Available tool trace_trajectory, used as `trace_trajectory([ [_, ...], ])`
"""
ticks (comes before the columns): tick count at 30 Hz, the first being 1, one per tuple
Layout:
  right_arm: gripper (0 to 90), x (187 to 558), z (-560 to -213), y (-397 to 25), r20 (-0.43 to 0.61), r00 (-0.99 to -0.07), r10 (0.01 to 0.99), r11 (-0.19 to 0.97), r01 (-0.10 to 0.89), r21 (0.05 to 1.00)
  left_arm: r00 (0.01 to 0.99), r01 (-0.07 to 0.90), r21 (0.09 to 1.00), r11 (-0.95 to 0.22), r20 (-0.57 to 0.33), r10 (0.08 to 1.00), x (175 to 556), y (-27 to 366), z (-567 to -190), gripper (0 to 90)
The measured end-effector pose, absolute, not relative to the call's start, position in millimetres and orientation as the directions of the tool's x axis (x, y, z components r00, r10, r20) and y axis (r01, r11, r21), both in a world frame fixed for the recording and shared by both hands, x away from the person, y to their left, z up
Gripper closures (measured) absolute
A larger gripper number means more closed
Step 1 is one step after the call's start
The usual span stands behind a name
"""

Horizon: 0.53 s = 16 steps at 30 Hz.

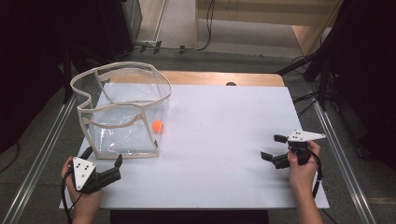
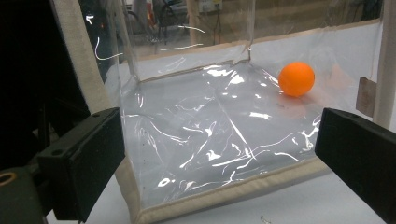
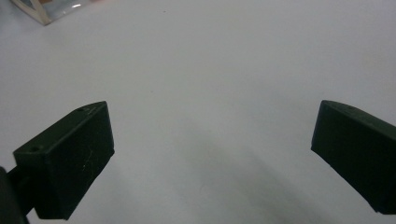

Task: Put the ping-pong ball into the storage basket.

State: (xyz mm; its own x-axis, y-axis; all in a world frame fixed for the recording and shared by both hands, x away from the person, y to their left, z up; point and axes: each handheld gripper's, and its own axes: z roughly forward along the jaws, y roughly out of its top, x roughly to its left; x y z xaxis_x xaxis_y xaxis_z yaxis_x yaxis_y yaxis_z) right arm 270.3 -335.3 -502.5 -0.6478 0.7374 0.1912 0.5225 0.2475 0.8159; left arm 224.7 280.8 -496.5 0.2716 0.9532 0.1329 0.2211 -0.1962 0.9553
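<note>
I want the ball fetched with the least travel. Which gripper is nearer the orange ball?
Left. The left gripper sits just outside the clear bag holding the orange ball; the right gripper is far across the table.

Your clear bag [image 1: 122, 114] looks like thin glossy plastic film, creased and catching glare, bound along every edge with matt beige cloth trim [image 2: 219, 196]. The orange ball [image 2: 296, 79] inside has a smooth, slightly satin plastic look. Your table top [image 1: 219, 140] is a smooth matt white sheet, with bare wood [image 1: 224, 78] at its far edge. Both grippers' jaws are matt black plastic, faintly scuffed
</note>
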Motion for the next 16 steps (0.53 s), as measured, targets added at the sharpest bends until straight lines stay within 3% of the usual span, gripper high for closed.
trace_trajectory([
  [16,0.0,248.2,-505.4,-348.9,0.17,-0.643,0.747,0.163,0.425,0.89,0.281,0.221,0.953,-0.206,0.14,0.949,225.4,279.4,-496.7,2.1],
])
